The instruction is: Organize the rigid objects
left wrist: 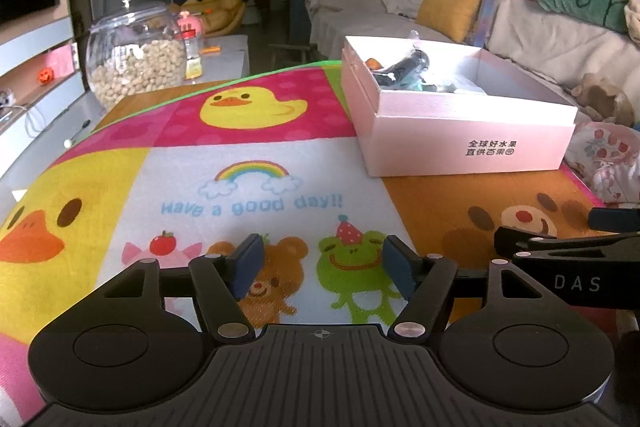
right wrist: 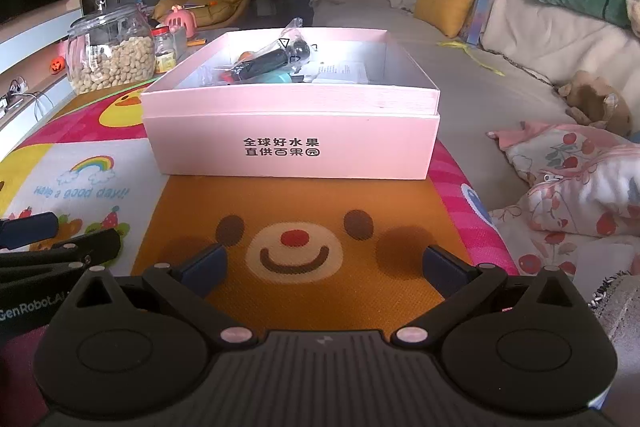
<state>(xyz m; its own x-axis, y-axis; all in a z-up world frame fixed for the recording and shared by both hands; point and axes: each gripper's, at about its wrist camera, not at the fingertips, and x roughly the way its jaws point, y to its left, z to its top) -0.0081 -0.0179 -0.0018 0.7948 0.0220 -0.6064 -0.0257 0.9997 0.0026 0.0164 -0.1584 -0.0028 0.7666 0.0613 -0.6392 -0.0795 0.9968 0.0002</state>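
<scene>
One pink box [right wrist: 292, 151], one jar [right wrist: 110, 61].

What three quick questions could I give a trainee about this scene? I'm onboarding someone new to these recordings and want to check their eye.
1. True or false: the left claw is clamped on an object.
2. Where are the items already put away? A) in the pink box B) in the glass jar C) on the sofa
3. Fill in: the right claw hovers over the mat's orange ____ face.

Key:
1. False; both claws stand open with nothing between the pads.
2. A; a black bagged item and others lie inside it.
3. Bear.
</scene>
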